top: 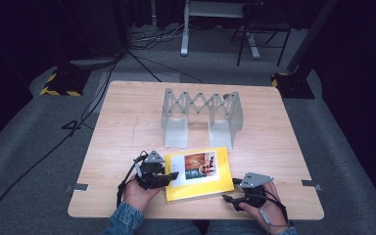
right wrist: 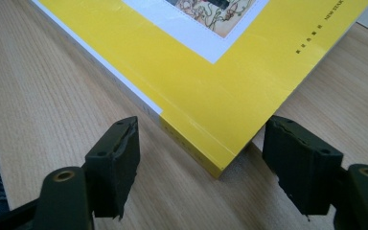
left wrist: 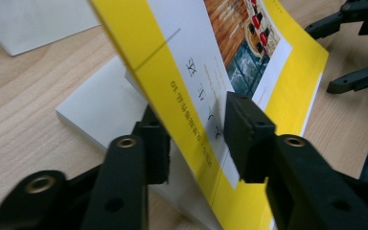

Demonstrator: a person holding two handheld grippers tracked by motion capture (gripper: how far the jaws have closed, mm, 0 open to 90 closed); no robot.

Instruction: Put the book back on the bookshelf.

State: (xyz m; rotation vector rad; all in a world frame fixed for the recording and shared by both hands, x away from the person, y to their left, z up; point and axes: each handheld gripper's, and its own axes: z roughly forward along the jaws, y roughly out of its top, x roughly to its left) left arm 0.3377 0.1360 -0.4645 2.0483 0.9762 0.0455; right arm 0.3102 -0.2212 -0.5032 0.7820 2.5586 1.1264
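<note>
Left claw (left wrist: 191,143) has its jaws either side of the lifted front cover of the yellow book (top: 198,175); one pad lies on the cover's face, the other sits beneath it, though a firm pinch cannot be told. That book lies on the worktop (top: 127,127) at the near edge, about 6 o'clock from the grey folding rack (top: 201,117). Right claw (right wrist: 199,163) stands wide and holds nothing, its jaws bracketing the book's near corner (right wrist: 218,167) at roughly 4 o'clock of the book. Pale pages (left wrist: 105,115) show under the raised cover.
</note>
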